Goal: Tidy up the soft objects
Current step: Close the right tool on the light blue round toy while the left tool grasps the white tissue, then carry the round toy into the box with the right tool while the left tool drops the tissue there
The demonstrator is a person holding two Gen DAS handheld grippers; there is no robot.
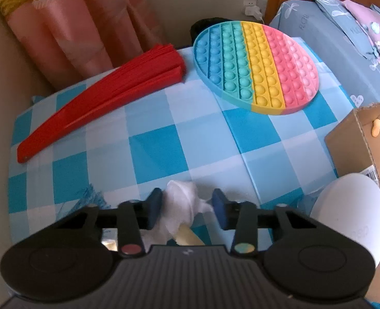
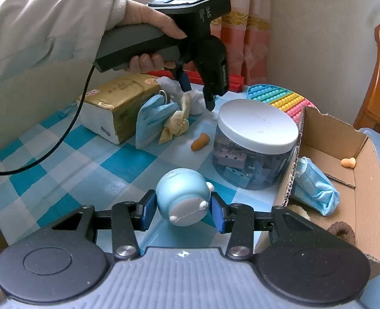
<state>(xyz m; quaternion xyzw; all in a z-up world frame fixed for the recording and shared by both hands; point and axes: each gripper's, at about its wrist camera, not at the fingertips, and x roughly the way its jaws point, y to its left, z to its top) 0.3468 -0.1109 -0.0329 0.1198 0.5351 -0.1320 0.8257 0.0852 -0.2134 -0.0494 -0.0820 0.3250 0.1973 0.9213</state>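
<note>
- The right gripper point(image 2: 183, 209) is clamped on a pale blue rounded toy figure point(image 2: 182, 195), with both blue pads against its sides, near the front edge of the checked tablecloth point(image 2: 68, 159).
- The left gripper point(image 1: 187, 207) points steeply down over a crumpled white cloth point(image 1: 182, 206). The left pad touches the cloth; the right pad stands slightly apart from it. No grip is confirmed.
- The white cloth lies towards the far edge of the tablecloth, just beside a knotted cream cloth point(image 2: 178, 123) and a blue face mask point(image 2: 151, 118).
- A tissue pack point(image 2: 117, 103) lies to the left of the mask, near the left edge.
- An orange earplug point(image 2: 200, 141) lies near the middle of the tablecloth.
- A clear jar with a white lid point(image 2: 257, 126) stands against the cardboard box point(image 2: 365, 206) at the right edge.
- The box holds a second blue mask point(image 2: 316, 185) and a second earplug point(image 2: 348, 162).
- A rainbow pop-it pad point(image 1: 254, 64) and a folded red fan point(image 1: 99, 95) lie along the far edge.
</note>
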